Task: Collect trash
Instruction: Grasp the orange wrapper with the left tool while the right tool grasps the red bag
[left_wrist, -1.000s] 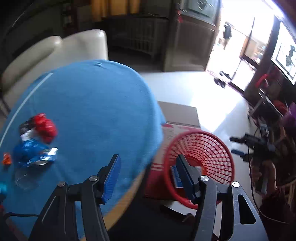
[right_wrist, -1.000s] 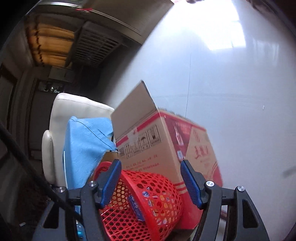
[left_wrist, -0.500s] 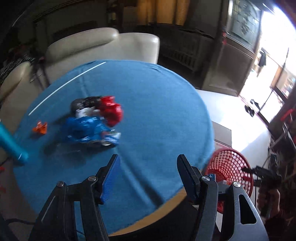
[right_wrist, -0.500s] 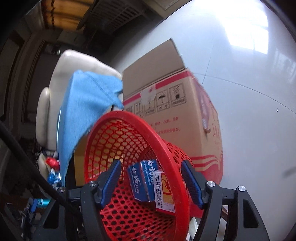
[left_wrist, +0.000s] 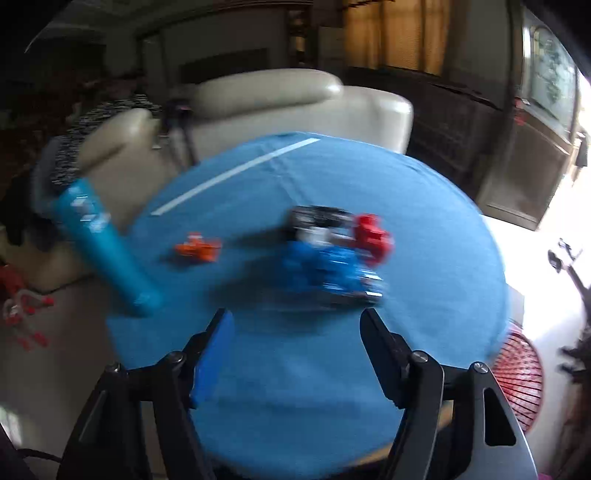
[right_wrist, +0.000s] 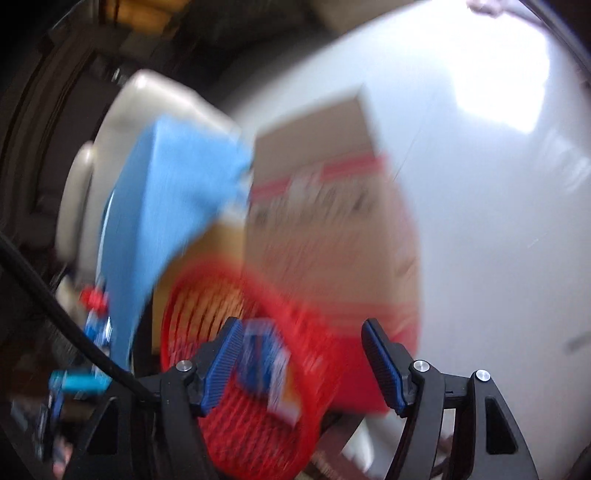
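Note:
In the left wrist view a round table with a blue cloth (left_wrist: 424, 332) holds a crumpled blue wrapper (left_wrist: 325, 269), a red wrapper (left_wrist: 373, 236), a dark wrapper (left_wrist: 317, 218) and a small orange scrap (left_wrist: 197, 249). My left gripper (left_wrist: 295, 347) is open and empty, just short of the blue wrapper. The red mesh basket (left_wrist: 517, 373) stands low at the right beyond the table's edge. In the right wrist view my right gripper (right_wrist: 301, 362) is open and empty over the basket (right_wrist: 229, 417), which holds blue and white packets (right_wrist: 266, 365). Both views are blurred.
A teal bottle (left_wrist: 107, 251) lies at the table's left edge. A cream sofa (left_wrist: 280, 103) stands behind the table. A cardboard box (right_wrist: 332, 229) sits on the pale floor beside the basket. A black cable (right_wrist: 55, 310) crosses the right wrist view's left side.
My left gripper has swung left from the basket to over the table, and the wrappers now sit centred ahead of it. The right gripper's view has shifted slightly over the basket.

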